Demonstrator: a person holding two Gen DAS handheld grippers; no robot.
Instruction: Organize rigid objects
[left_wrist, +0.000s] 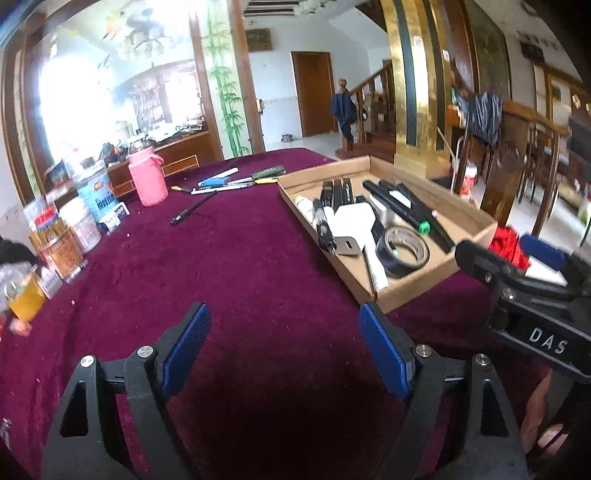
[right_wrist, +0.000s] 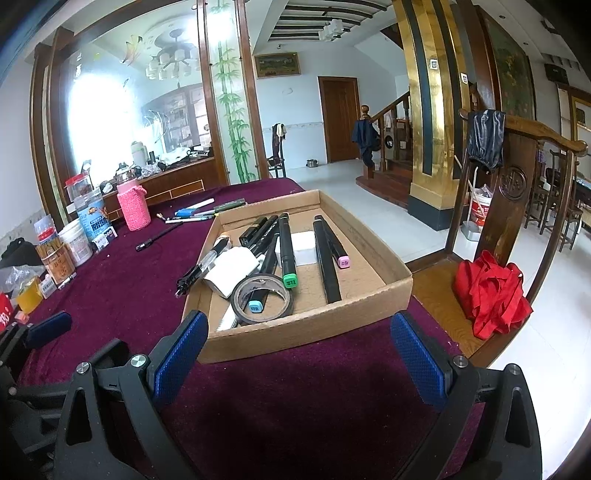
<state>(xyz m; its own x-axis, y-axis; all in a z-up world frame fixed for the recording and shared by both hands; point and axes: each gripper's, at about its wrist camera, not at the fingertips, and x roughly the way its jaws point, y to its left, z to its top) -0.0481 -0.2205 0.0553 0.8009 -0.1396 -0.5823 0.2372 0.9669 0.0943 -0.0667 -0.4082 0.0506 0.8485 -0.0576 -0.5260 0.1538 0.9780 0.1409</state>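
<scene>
A shallow cardboard box lies on the maroon tablecloth. It holds several black markers, a roll of dark tape, a white adapter and a small white box. Loose on the cloth farther back are a black pen and a cluster of pens with a blue lighter. My left gripper is open over bare cloth, left of the box. My right gripper is open just before the box's near wall, holding nothing.
A pink knitted bottle and several jars and tins line the table's left edge. To the right of the table stands a wooden chair with a red bag on its seat.
</scene>
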